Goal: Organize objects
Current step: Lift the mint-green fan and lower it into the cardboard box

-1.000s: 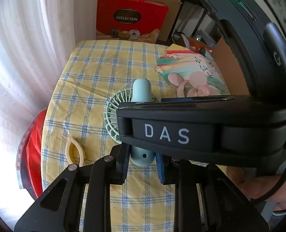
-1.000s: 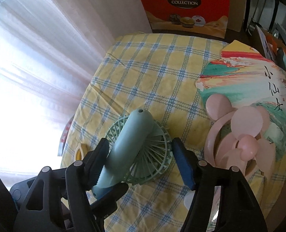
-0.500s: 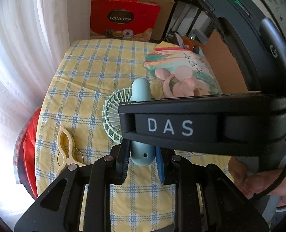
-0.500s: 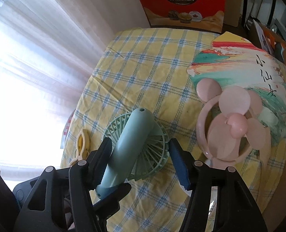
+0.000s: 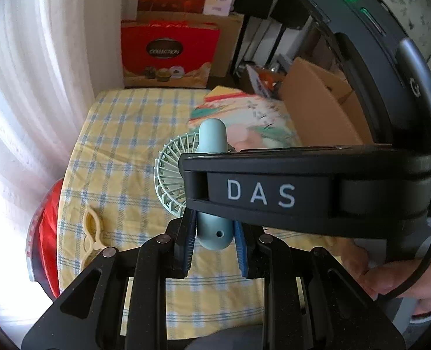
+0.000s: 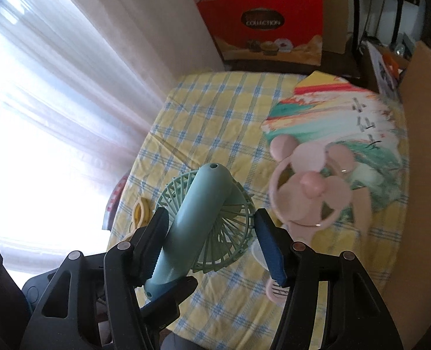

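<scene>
A mint-green handheld fan [image 6: 198, 210] with its handle folded across the round cage hangs above the yellow checked table [image 6: 215, 110]. My left gripper [image 5: 214, 233] is shut on the rounded end of the handle [image 5: 212, 140]. My right gripper [image 6: 211, 218] spans the cage and handle, one pad on the handle and the other against the cage rim. In the left wrist view the right gripper's black body [image 5: 259, 192] hides most of the cage. A pink fan with ears [image 6: 308, 186] lies on the table to the right.
A colourful painted sheet [image 6: 332, 110] lies under the pink fan. A yellow clip [image 5: 91, 233] rests near the table's left edge. A red gift box [image 5: 168, 52] stands behind the table, a cardboard box [image 5: 317, 102] on the right, white curtains on the left.
Both grippers have risen together with the green fan between them, so the table and pink fan look farther below. The grips look the same.
</scene>
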Action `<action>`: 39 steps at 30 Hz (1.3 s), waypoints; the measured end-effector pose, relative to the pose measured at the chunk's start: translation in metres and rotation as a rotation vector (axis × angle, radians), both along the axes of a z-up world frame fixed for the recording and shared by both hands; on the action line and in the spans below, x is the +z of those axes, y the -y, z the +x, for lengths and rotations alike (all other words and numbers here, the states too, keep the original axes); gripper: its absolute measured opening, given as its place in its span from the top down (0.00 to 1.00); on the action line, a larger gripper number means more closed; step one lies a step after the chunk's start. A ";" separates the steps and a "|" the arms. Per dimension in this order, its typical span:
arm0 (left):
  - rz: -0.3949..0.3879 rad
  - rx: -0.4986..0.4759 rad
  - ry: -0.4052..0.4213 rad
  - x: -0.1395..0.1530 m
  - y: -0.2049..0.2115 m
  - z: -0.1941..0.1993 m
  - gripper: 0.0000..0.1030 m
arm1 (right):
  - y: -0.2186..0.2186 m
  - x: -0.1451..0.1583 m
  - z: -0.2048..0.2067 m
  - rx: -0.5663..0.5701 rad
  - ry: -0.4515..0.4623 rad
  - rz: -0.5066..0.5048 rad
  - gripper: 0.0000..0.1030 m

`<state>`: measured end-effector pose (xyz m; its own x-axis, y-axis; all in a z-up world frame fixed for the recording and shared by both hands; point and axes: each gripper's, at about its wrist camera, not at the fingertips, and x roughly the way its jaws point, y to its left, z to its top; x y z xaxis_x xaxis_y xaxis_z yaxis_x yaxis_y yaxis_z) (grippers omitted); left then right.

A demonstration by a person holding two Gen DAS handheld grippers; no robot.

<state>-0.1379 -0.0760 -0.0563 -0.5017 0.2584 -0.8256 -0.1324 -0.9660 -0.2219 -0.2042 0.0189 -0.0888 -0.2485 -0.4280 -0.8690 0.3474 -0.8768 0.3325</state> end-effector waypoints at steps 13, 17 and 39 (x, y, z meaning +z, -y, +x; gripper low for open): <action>0.005 -0.095 -0.075 0.049 -0.083 -0.003 0.79 | -0.083 0.062 0.011 -0.101 -0.087 -0.004 0.40; 0.009 -0.142 -0.080 0.054 -0.115 -0.007 0.79 | -0.115 0.068 0.011 -0.142 -0.092 0.004 0.40; 0.020 -0.346 -0.008 0.041 -0.275 -0.013 0.78 | -0.281 0.058 0.022 -0.337 -0.063 0.041 0.40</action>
<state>-0.1506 0.1991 -0.0154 -0.3876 0.4304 -0.8152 -0.4531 -0.8591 -0.2381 -0.1818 0.2997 -0.0305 -0.4240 -0.2779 -0.8620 0.0550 -0.9579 0.2817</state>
